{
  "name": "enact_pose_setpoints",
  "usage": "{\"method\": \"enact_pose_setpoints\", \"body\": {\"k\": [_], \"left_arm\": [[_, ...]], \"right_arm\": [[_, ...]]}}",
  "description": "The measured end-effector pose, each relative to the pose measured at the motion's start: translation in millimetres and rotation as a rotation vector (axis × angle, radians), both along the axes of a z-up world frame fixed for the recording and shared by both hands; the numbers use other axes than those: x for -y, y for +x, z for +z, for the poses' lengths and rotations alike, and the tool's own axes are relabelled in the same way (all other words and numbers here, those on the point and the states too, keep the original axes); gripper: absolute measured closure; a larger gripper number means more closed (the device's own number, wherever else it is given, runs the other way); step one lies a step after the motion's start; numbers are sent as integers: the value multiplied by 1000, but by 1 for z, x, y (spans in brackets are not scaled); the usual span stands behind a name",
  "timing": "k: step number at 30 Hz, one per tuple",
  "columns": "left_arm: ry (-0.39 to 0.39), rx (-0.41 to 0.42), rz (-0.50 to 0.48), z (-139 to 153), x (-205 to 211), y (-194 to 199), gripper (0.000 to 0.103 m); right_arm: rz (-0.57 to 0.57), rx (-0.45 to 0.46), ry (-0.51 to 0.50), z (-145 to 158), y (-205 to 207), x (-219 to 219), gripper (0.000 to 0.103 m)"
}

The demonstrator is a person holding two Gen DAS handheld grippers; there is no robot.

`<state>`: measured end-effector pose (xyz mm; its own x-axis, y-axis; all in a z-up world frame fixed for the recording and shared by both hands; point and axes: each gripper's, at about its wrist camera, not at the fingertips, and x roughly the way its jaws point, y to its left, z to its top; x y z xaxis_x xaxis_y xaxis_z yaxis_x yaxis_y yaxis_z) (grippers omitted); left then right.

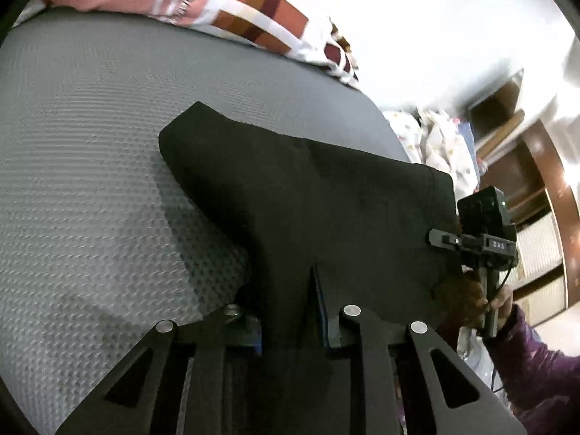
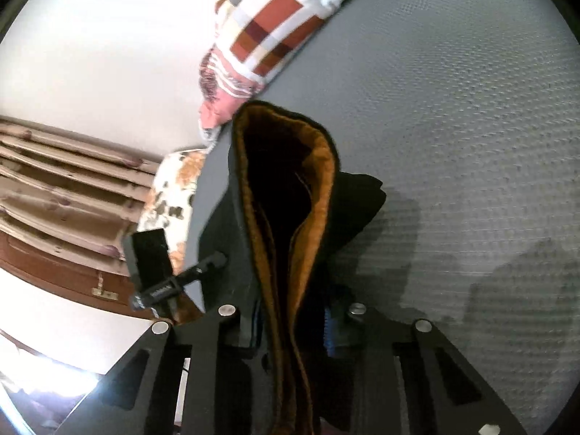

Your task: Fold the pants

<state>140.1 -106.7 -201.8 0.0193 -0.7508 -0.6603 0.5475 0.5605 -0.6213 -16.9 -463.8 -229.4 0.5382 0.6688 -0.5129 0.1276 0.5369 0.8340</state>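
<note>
A: Pants (image 1: 308,195) location?
B: Black, on grey mattress (image 1: 90,127), edge lifted, brown lining showing.
A: Grippers?
B: Left gripper (image 1: 290,311) clamped on pants fabric. Right gripper (image 2: 293,319) clamped on the waistband. Patterned pillow (image 1: 253,11) behind.

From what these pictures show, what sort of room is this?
Most likely a bedroom in a home. The black pants hang over a bed with a grey textured cover, a patchwork pillow lies at its far edge, and wooden furniture stands against the white wall.
</note>
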Motion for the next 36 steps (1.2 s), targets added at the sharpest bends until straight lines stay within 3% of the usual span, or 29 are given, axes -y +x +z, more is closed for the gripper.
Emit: {"method": "enact_pose_setpoints", "body": {"k": [6, 11, 22, 28, 36], "left_arm": [[-36, 27, 105, 24, -47, 20, 84], [-45, 75, 200, 46, -98, 51, 84], [-5, 175, 383, 80, -192, 160, 84], [8, 190, 460, 66, -219, 219, 84], [80, 149, 543, 3, -243, 272, 84]], "right_arm": [[35, 47, 43, 18, 37, -39, 78], [80, 82, 78, 30, 90, -80, 78], [140, 122, 131, 42, 232, -169, 78], [156, 115, 133, 29, 304, -203, 79], [147, 51, 100, -14, 358, -218, 79]]}}
